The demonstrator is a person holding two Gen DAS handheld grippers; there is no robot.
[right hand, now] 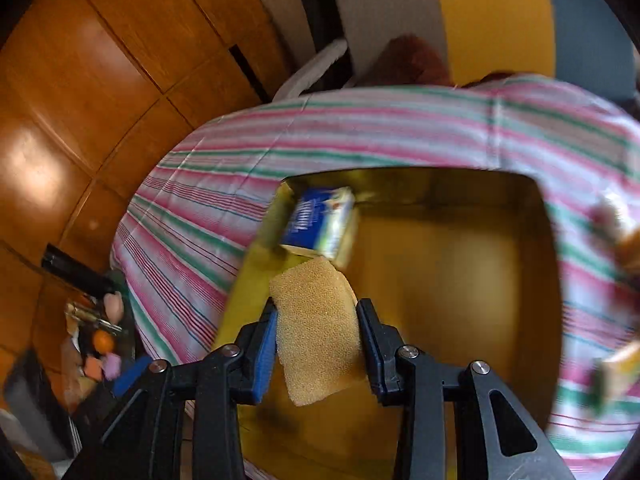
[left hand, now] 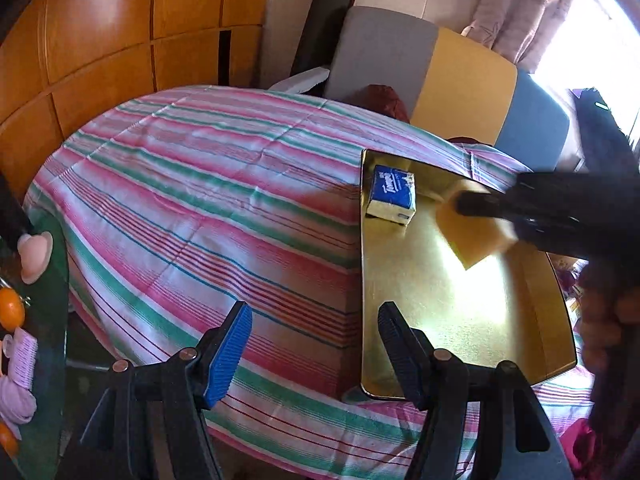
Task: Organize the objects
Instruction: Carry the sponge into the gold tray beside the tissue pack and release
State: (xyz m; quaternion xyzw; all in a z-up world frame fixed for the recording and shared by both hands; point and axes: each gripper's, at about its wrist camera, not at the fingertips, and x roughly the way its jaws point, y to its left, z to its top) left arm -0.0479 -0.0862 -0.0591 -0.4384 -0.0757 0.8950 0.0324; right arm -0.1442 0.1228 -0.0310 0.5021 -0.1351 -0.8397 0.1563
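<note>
My left tongs (left hand: 312, 354) are spread wide with nothing in them, above the striped pink and green cloth (left hand: 192, 184) on the bench, just beside the shiny gold square tray (left hand: 460, 320). My right tongs (right hand: 316, 340) pinch the flat yellow sponge (right hand: 320, 332) above that tray, near the blue tissue pack (right hand: 316, 220) lying in its corner. Only the right view shows the sponge's bumpy face up close.
</note>
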